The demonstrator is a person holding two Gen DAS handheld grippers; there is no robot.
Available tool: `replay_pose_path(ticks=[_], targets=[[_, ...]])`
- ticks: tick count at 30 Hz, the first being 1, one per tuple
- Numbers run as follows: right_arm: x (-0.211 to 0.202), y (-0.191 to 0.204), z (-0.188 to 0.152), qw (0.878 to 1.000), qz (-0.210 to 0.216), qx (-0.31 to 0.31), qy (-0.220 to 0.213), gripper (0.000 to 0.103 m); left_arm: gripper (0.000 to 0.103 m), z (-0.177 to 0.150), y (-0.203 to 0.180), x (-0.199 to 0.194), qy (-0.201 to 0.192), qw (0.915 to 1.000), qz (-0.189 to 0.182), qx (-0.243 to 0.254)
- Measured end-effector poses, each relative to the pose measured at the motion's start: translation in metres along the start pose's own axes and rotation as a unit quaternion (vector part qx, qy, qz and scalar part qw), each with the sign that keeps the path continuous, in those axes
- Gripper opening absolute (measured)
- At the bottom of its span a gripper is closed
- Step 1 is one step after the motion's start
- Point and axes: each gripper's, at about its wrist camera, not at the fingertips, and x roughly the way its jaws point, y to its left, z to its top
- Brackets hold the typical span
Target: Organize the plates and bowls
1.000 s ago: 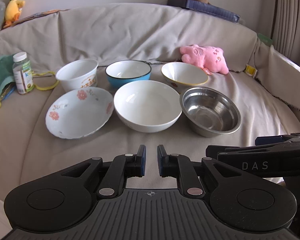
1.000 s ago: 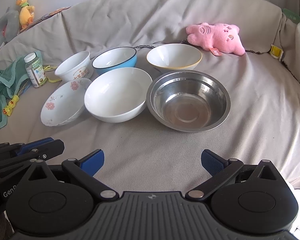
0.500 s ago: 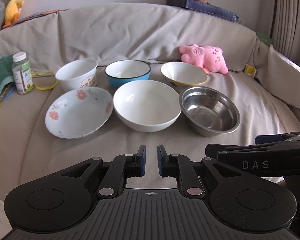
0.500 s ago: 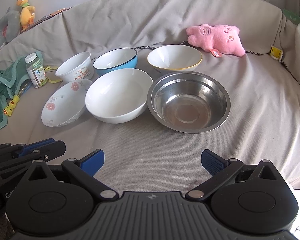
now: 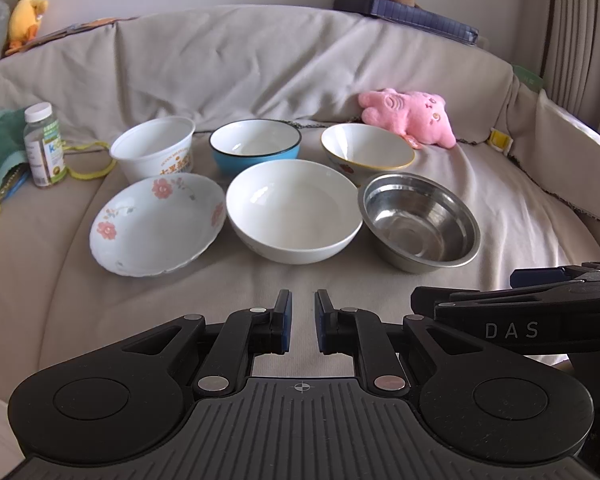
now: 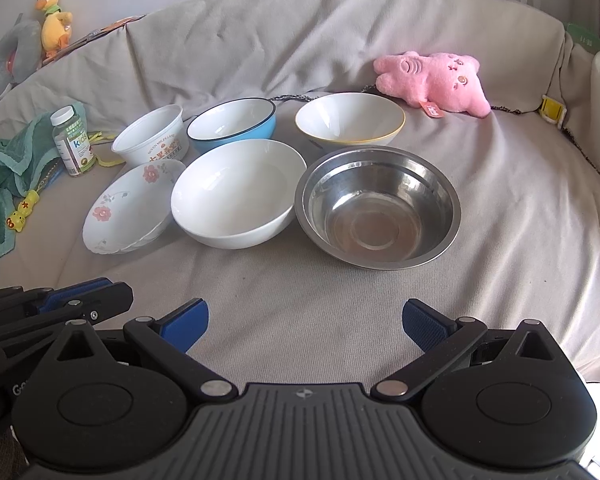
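Several dishes sit in two rows on a beige covered couch seat. Front row: a flowered plate (image 5: 156, 222) (image 6: 130, 208), a large white bowl (image 5: 294, 210) (image 6: 238, 192) and a steel bowl (image 5: 420, 226) (image 6: 378, 208). Back row: a white paper bowl (image 5: 154, 154) (image 6: 150, 138), a blue bowl (image 5: 256, 150) (image 6: 232, 122) and a yellow-rimmed bowl (image 5: 366, 152) (image 6: 350, 120). My left gripper (image 5: 300, 320) hovers shut and empty in front of the white bowl. My right gripper (image 6: 304, 322) stands open and empty before the steel bowl.
A pink plush toy (image 5: 410, 116) (image 6: 434, 80) lies behind the bowls at right. A small bottle (image 5: 44, 146) (image 6: 72, 140) and a green cloth (image 6: 8, 176) sit at left. The couch back (image 5: 260, 64) rises behind. A yellow duck toy (image 5: 24, 4) perches on top.
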Motion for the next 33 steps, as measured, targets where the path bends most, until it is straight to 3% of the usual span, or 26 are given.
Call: replay_pose_path(ticks=[24,28,33], targets=[[0.005,0.009,0.004,0.999,-0.009,-0.031,-0.020,0.103,0.015,-0.001,0.011,0.017,-0.001,1.0000,0.002,-0.005],[0.016,0.012,0.013,0.999,-0.005,-0.040,-0.034,0.103,0.014,-0.006,0.040,0.040,0.039,0.9964,-0.038,-0.066],[0.039,0.015,0.028,0.998,0.013,-0.048,-0.035,0.103,0.014,-0.022,0.090,0.077,0.082,0.9783,-0.084,-0.171]])
